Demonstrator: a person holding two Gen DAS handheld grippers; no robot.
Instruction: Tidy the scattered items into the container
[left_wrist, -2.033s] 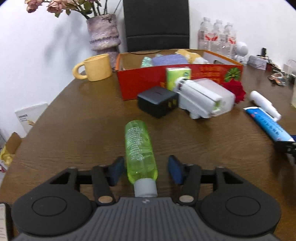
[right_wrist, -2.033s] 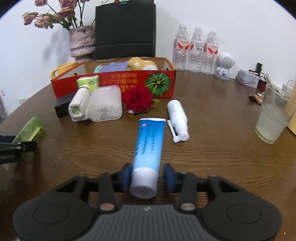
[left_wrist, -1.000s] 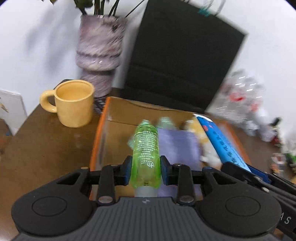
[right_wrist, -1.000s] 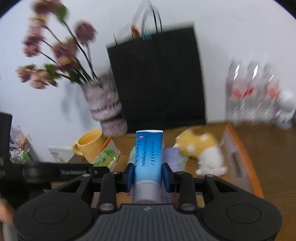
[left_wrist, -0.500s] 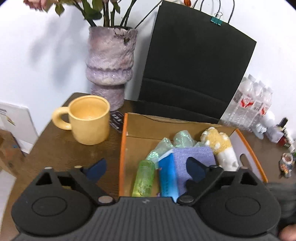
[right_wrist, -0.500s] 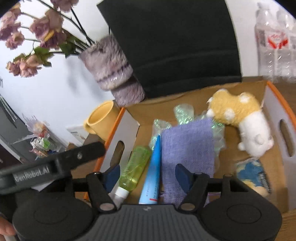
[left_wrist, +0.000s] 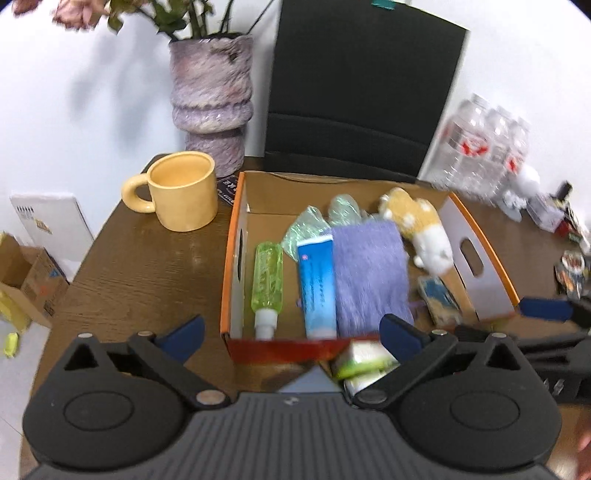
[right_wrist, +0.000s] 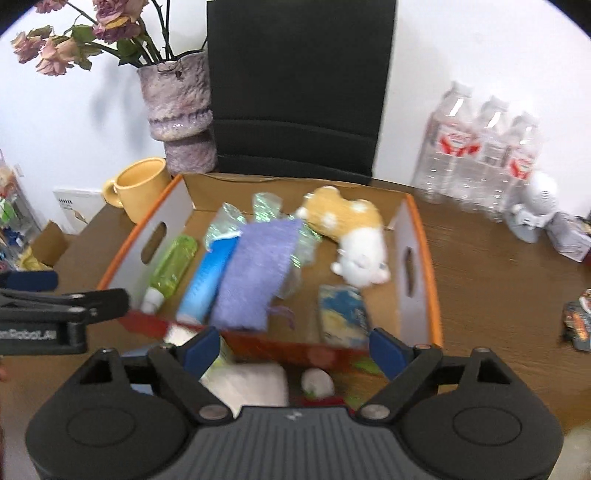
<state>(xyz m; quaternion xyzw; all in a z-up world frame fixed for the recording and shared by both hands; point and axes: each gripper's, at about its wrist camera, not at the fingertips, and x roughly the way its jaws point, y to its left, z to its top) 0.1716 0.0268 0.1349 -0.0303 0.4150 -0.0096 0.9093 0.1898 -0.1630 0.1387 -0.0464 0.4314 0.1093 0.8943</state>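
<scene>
The orange-rimmed cardboard box (left_wrist: 232, 258) (right_wrist: 415, 218) stands on the brown table. Inside lie the green bottle (left_wrist: 266, 273) (right_wrist: 171, 267), the blue tube (left_wrist: 316, 284) (right_wrist: 210, 277), a purple cloth (left_wrist: 369, 273) (right_wrist: 258, 269), a plush toy (left_wrist: 421, 229) (right_wrist: 351, 229) and a blue-yellow packet (left_wrist: 437, 299) (right_wrist: 341, 314). My left gripper (left_wrist: 291, 332) is open and empty above the box's near wall. My right gripper (right_wrist: 295, 345) is open and empty, also over the near wall. A green tissue pack (left_wrist: 364, 358) and a white container (right_wrist: 247, 380) lie in front of the box, partly hidden.
A yellow mug (left_wrist: 181, 192) (right_wrist: 138, 186) and a purple vase (left_wrist: 212, 92) (right_wrist: 177, 107) stand left of the box. A black bag (left_wrist: 362, 85) (right_wrist: 299, 81) is behind it. Water bottles (left_wrist: 487, 147) (right_wrist: 484, 147) stand at the right, with small items further right.
Both grippers have drawn back toward me from over the box. The green bottle and blue tube stay lying in the box where they were let go.
</scene>
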